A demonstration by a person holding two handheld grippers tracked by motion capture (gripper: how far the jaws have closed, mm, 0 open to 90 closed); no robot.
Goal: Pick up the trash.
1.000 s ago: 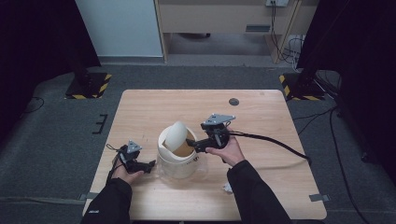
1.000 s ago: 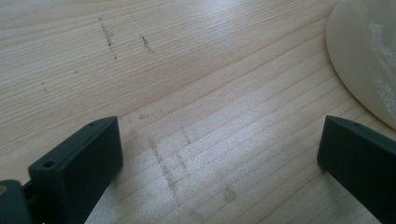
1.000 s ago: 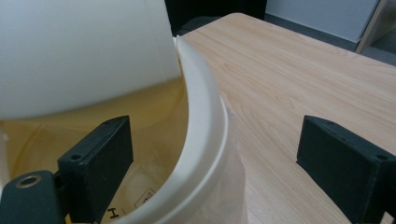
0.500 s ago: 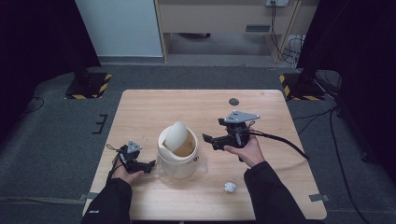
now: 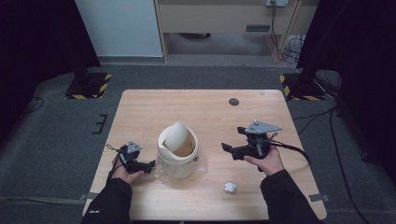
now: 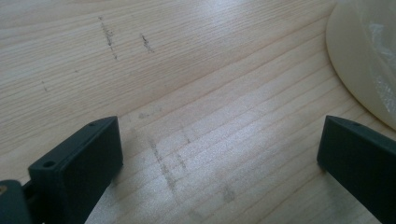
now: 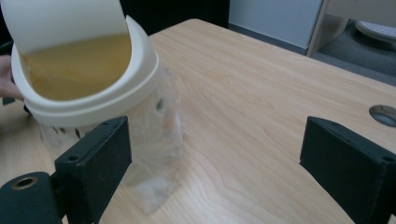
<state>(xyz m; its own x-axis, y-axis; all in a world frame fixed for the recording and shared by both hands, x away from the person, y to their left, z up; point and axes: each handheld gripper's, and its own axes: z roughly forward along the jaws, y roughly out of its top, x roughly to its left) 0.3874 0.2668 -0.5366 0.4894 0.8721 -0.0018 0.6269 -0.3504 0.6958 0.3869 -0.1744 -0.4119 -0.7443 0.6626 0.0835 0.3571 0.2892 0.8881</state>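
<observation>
Wooden table [image 5: 205,112] carries a cream bin [image 5: 178,150] between the wide-open, empty left gripper [image 5: 150,164] and right gripper [image 5: 224,147].

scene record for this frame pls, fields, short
surface: wooden table
main object: cream bin with swing lid tilted open, clear liner hanging out under its rim
loose item: crumpled paper ball, on the table in front of the right gripper
left gripper: open, beside the bin, holding nothing
right gripper: open, holding nothing, pointing at the bin
</observation>
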